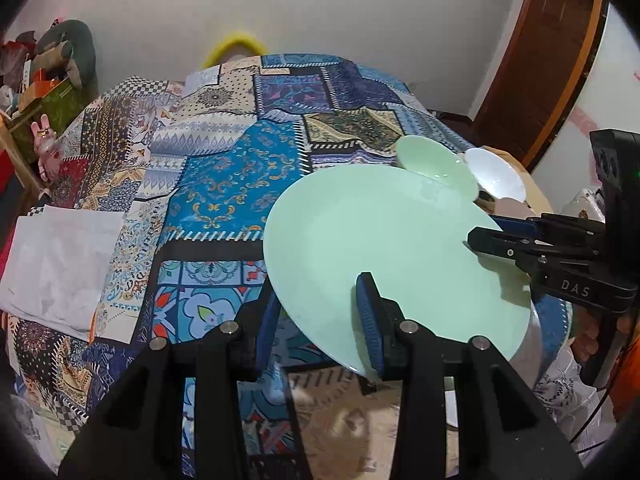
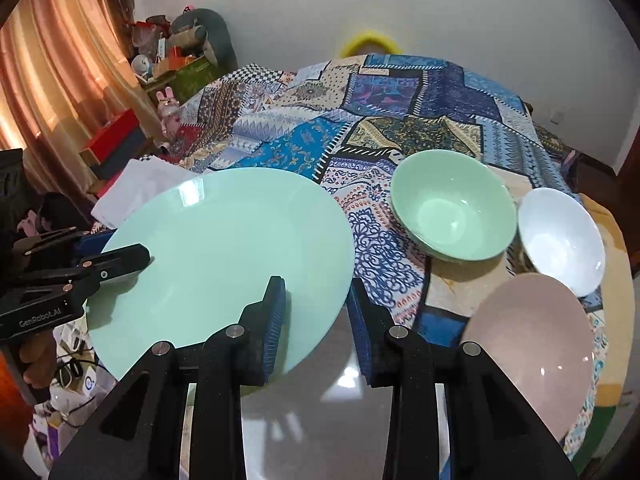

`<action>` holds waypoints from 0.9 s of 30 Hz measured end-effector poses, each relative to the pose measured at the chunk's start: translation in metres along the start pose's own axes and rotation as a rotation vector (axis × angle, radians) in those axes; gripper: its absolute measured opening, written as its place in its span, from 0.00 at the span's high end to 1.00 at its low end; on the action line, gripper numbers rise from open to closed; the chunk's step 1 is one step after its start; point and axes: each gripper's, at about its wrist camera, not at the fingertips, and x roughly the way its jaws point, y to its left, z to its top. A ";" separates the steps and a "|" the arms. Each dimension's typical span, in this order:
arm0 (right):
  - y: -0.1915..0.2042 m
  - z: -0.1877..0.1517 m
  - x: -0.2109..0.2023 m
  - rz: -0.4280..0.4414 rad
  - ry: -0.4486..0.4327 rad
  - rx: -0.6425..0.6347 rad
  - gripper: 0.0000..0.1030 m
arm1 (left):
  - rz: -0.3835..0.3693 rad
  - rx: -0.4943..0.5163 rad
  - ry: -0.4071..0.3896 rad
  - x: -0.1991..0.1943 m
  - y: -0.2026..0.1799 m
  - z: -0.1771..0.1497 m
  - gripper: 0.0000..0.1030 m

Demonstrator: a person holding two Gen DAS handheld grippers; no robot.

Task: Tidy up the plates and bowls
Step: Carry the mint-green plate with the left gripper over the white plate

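Observation:
A large mint-green plate [image 1: 392, 248] [image 2: 232, 256] is held tilted above the patterned tablecloth. My left gripper [image 1: 320, 320] is open, its fingers on either side of the plate's near-left rim. My right gripper [image 2: 316, 320] is open too, its fingers straddling the opposite rim; it shows from the side in the left wrist view [image 1: 492, 232]. Whether either pad presses the plate I cannot tell. A green bowl [image 2: 454, 204] [image 1: 432, 160], a white bowl [image 2: 560, 236] [image 1: 496, 172] and a pink bowl [image 2: 532, 344] stand to the right.
A grey plate or glossy surface [image 2: 340, 400] lies under the green plate. White folded paper [image 1: 60, 264] lies on the cloth at the left. Shelves with toys and boxes [image 2: 176, 64] stand beyond the table. A wooden door [image 1: 536, 60] is at the right.

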 end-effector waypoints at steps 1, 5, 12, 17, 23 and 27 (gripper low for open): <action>0.000 -0.001 -0.002 0.000 -0.003 0.001 0.72 | -0.003 0.000 0.000 -0.002 -0.002 0.000 0.63; -0.003 -0.009 -0.013 -0.001 -0.018 0.006 0.72 | -0.006 0.016 -0.009 -0.011 -0.015 -0.003 0.63; -0.009 -0.022 -0.026 0.008 -0.037 0.026 0.72 | -0.011 0.030 -0.018 -0.021 -0.030 -0.010 0.63; -0.013 -0.032 -0.033 0.015 -0.038 0.030 0.72 | -0.021 0.032 -0.012 -0.024 -0.039 -0.018 0.63; -0.020 -0.045 -0.035 0.030 -0.033 0.049 0.72 | -0.044 0.025 0.004 -0.022 -0.047 -0.029 0.63; -0.022 -0.056 -0.035 0.031 -0.027 0.059 0.72 | -0.048 0.028 0.017 -0.020 -0.051 -0.036 0.63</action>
